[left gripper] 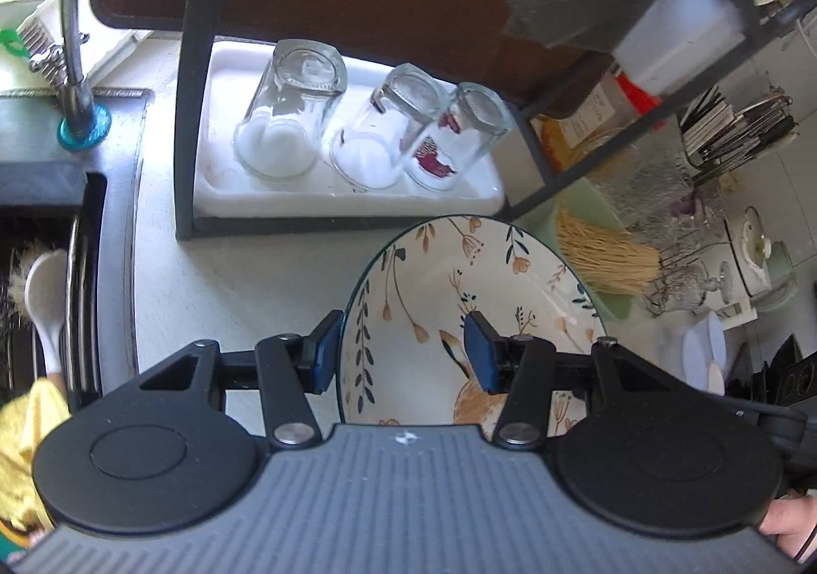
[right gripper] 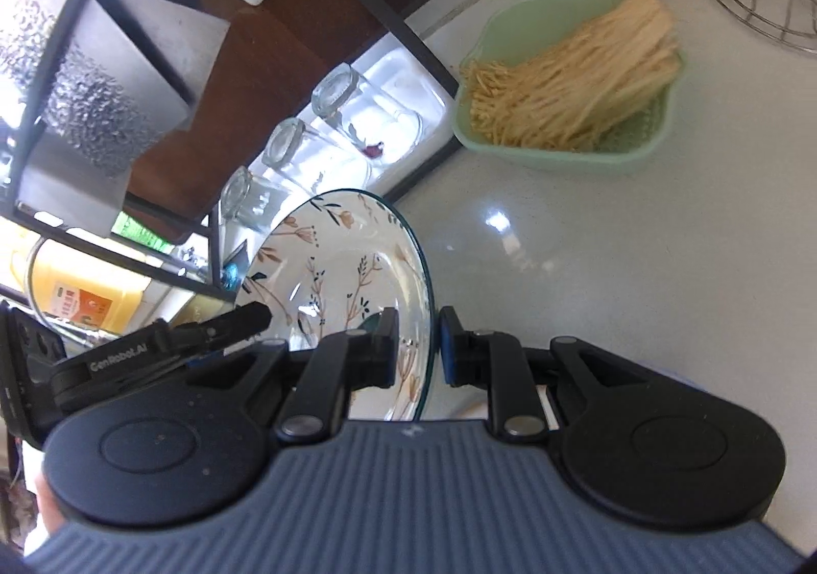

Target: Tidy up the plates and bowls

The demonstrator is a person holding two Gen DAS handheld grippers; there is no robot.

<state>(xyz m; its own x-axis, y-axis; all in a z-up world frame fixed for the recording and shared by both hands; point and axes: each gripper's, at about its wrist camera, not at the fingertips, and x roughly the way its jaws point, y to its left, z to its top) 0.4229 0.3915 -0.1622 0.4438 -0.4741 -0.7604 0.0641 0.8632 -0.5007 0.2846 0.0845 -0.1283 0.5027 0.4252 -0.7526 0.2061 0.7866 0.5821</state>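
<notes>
A deep floral plate with a dark rim and a fox drawing is held tilted above the pale counter. My left gripper straddles its rim with a wide gap, one blue pad outside and one inside the plate. My right gripper is shut on the same plate, pads pinching the rim on both sides. The left gripper's fingers show in the right wrist view, at the plate's opposite rim.
A dark metal rack holds a white tray with three upturned glasses. A green basket of noodles sits on the counter. A sink with faucet lies left. Glassware and utensils stand right.
</notes>
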